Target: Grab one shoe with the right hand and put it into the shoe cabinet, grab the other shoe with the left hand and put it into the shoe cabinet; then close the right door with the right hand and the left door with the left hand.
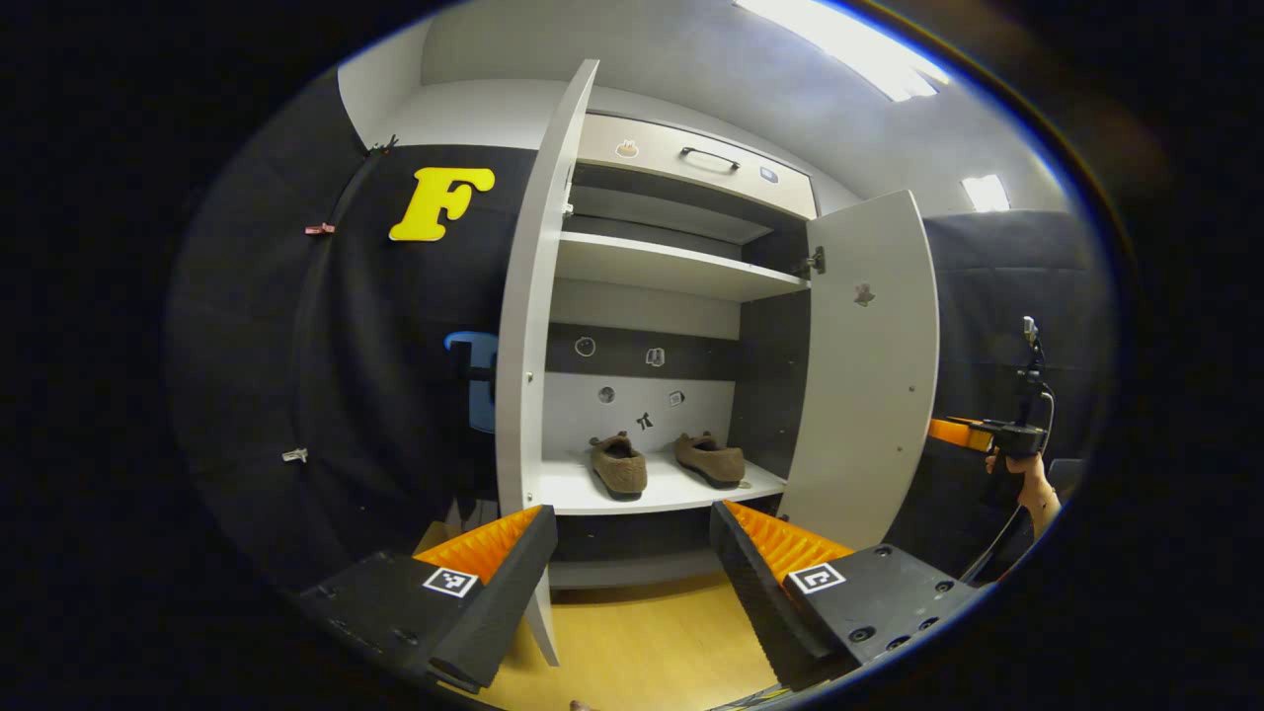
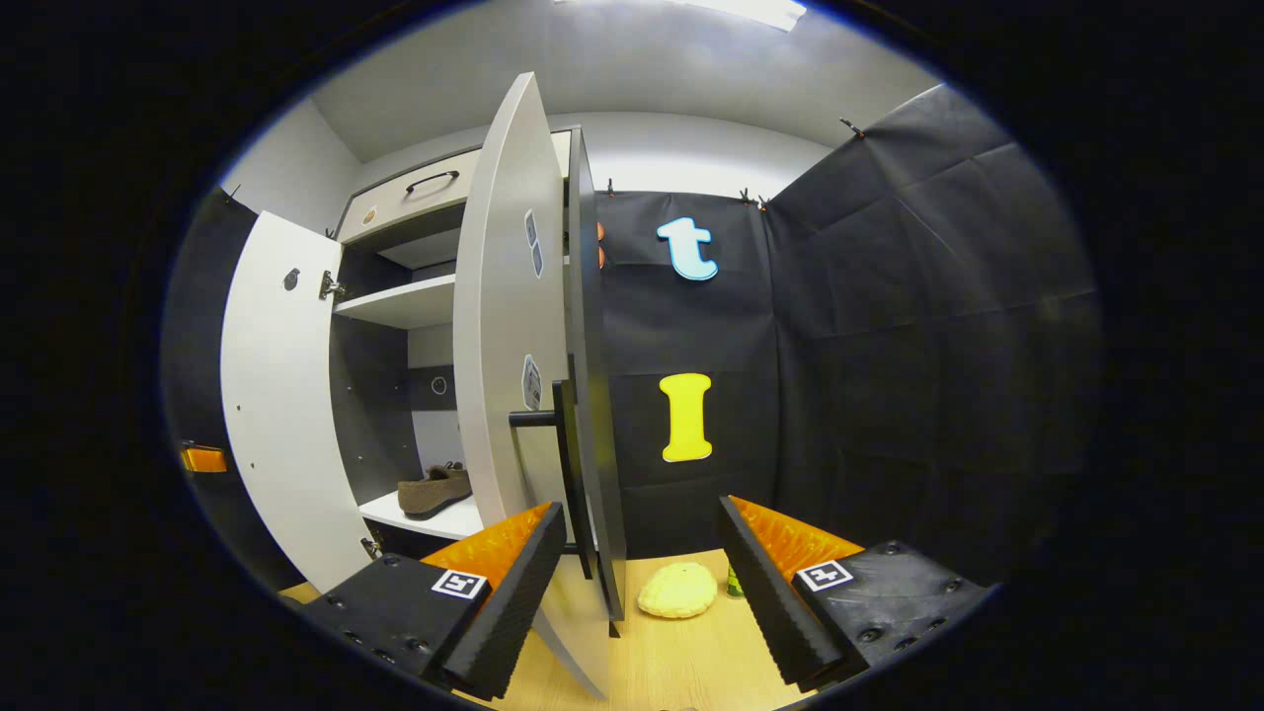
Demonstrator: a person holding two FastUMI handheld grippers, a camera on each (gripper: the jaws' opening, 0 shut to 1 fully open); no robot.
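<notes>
Item: 2 shoes (image 1: 619, 464) (image 1: 710, 458), side by side on cabinet shelf (image 1: 652, 489). Both doors open. My right claw (image 2: 642, 578) wide, empty, near right door (image 2: 509, 375); left claw (image 1: 632, 583) wide, empty. Risk: claw glancing off door edge, door rebounding.

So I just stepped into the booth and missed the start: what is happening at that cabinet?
A person holds two grippers before the white shoe cabinet. Both brown suede shoes sit on its lower shelf, doors open. The open right gripper faces the right door edge, near its black bar handle. The left gripper is open, holding nothing.
</notes>
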